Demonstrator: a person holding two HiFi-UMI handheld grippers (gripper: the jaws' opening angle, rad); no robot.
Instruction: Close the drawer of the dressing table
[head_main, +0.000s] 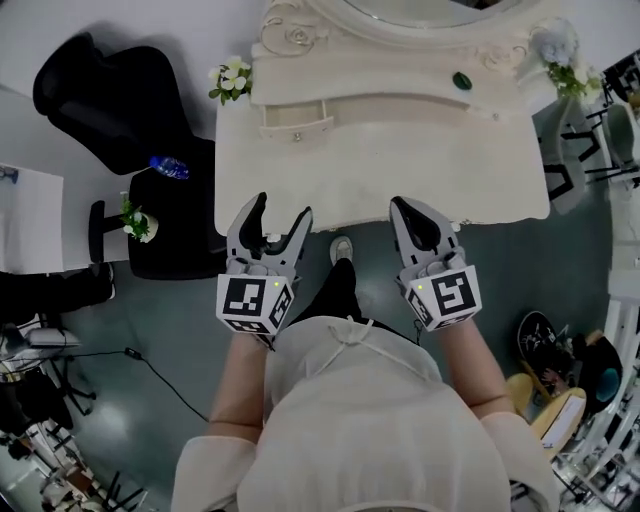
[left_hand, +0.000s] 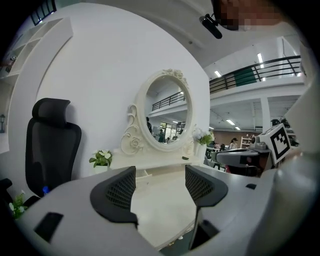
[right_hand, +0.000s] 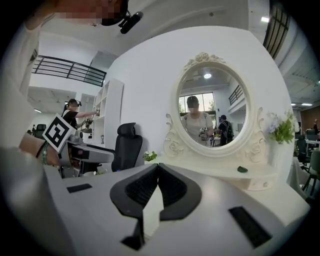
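While the drawer (head_main: 296, 126) juts from the dressing table (head_main: 400, 170), left tool (head_main: 282, 208) jaws apart, right tool (head_main: 414, 212) jaws together, empty.

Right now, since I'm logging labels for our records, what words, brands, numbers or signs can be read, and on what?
No readable text anywhere.
On the left tongs and right tongs: square marker patterns only, no letters.
On the blue bottle: any label is too small to read.
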